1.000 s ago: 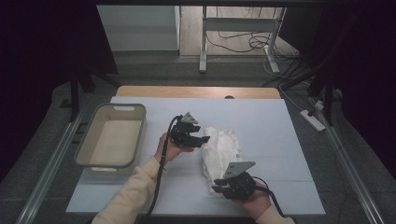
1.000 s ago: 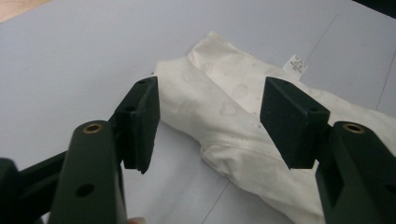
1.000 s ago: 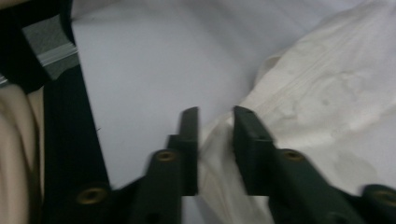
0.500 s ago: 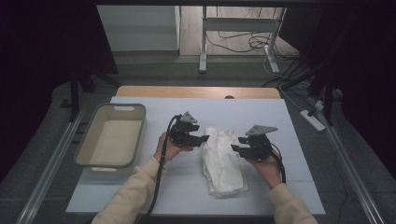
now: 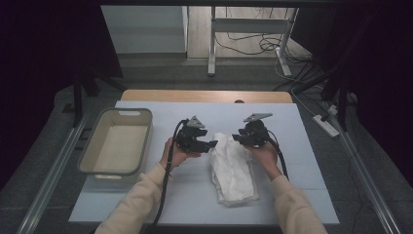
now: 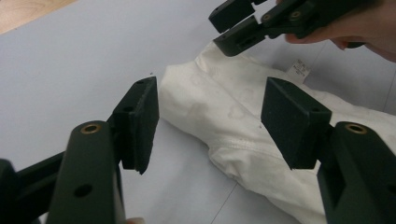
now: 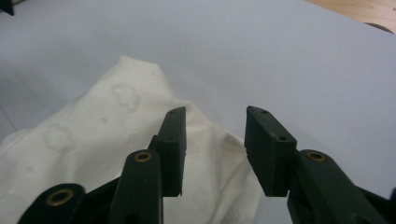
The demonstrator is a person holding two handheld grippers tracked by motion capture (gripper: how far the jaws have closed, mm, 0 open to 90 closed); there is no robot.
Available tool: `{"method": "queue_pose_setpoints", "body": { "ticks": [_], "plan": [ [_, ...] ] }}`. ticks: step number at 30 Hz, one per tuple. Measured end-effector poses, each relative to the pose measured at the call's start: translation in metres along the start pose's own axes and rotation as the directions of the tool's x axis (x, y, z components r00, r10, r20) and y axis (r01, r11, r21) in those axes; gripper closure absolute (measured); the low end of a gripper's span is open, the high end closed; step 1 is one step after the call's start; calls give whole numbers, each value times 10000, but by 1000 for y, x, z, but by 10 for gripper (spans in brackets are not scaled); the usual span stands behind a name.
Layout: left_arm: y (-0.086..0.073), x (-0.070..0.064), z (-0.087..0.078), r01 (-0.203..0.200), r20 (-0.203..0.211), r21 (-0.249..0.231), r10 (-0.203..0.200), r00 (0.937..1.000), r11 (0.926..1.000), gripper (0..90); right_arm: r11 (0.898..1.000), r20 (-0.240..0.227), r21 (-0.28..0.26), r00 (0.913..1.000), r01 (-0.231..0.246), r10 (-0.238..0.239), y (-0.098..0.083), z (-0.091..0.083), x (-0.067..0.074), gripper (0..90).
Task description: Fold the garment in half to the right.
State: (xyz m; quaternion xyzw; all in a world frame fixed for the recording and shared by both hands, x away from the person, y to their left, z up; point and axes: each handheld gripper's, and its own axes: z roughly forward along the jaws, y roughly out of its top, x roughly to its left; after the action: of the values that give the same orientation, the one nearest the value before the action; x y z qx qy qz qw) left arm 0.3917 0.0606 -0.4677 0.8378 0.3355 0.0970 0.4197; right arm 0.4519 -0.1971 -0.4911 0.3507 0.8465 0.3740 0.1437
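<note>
One white cloth (image 5: 233, 168) is laid on the table (image 5: 302, 146), with its long axis running from about 12 o'clock to 6 o'clock in the high view, its far end between the two tools and its near end spread wider toward the person. The left tool (image 5: 208, 145) is held at about 9 o'clock of the cloth's far end, pointed toward it, and in the left gripper view the left tool (image 6: 210, 123) is seen with its jaws standing apart and the pads bare, the cloth (image 6: 224, 116) lying just beyond the gap rather than pinched in it. The right tool (image 5: 238, 138) is placed at about 3 o'clock of the same far end, and in the right gripper view the right tool (image 7: 212, 149) is shown with a clear gap between the pads, the jaws having just been closing a little, with the cloth (image 7: 112, 126) below and behind them and nothing pressed between them. Both tools are near that far edge, the right being judged the nearer. One pale basket (image 5: 95, 146) is set well apart at 9 o'clock of the cloth, with nothing visible inside. Counted: one cloth, one basket, two tools, two hands. The coming grasp is judged to turn on the far corners lying just inward of each tool.
</note>
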Motion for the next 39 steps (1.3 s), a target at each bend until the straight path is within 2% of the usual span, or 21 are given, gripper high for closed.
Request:
{"method": "queue_pose_setpoints", "body": {
  "ticks": [3, 6, 8, 14, 20, 23, 28, 31, 33, 34, 36, 39],
  "plan": [
    [0, 1, 1, 29, 2, 16, -29, 10000, 10000, 374, 9996, 18, 285, 10000, 60, -60, -1, 8, -1, 642],
    [0, 0, 0, 16, 1, -7, -16, 10000, 10000, 374, 9977, 80, 653, 9998, 185, -191, -5, 14, -2, 798],
    [0, 0, 0, 6, -2, -31, -6, 10000, 10000, 374, 9977, 44, 647, 9997, 218, -222, -7, 13, -3, 869],
    [0, 1, -1, 2, 23, -34, -2, 10000, 10000, 374, 9981, 300, 418, 9984, 462, -475, -4, -2, 0, 887],
    [0, 0, -1, -67, 29, 32, 67, 10000, 10000, 374, 9970, 945, 451, 9933, 627, -668, -2, -17, -1, 888],
    [0, 0, -1, -71, 41, 49, 70, 10000, 10000, 374, 9974, 1084, 556, 9927, 467, -525, -6, -16, -7, 888],
    [0, -1, 2, -46, 78, 123, 45, 10000, 9999, 372, 9963, 1107, 849, 9936, 127, -221, -15, -2, -19, 886],
    [-1, -1, 4, -63, 83, 188, 62, 9999, 9998, 368, 9946, 992, 1022, 9947, 171, -273, -19, 8, -18, 866],
    [-1, -1, 4, -65, 91, 210, 63, 9999, 9998, 368, 9944, 1169, 1038, 9926, 220, -341, -20, 11, -16, 791],
    [-1, 0, 4, -74, 90, 221, 72, 9999, 9997, 368, 9952, 1317, 969, 9909, 161, -288, -19, 10, -16, 726],
    [-1, 0, 4, -72, 88, 213, 70, 9999, 9997, 368, 9977, 1352, 630, 9907, -264, 177, -18, 2, -18, 617],
    [-1, 0, 5, -79, 81, 217, 78, 9999, 9997, 368, 9986, 1205, 107, 9914, -518, 501, -15, -15, -17, 557]
  ]
}}
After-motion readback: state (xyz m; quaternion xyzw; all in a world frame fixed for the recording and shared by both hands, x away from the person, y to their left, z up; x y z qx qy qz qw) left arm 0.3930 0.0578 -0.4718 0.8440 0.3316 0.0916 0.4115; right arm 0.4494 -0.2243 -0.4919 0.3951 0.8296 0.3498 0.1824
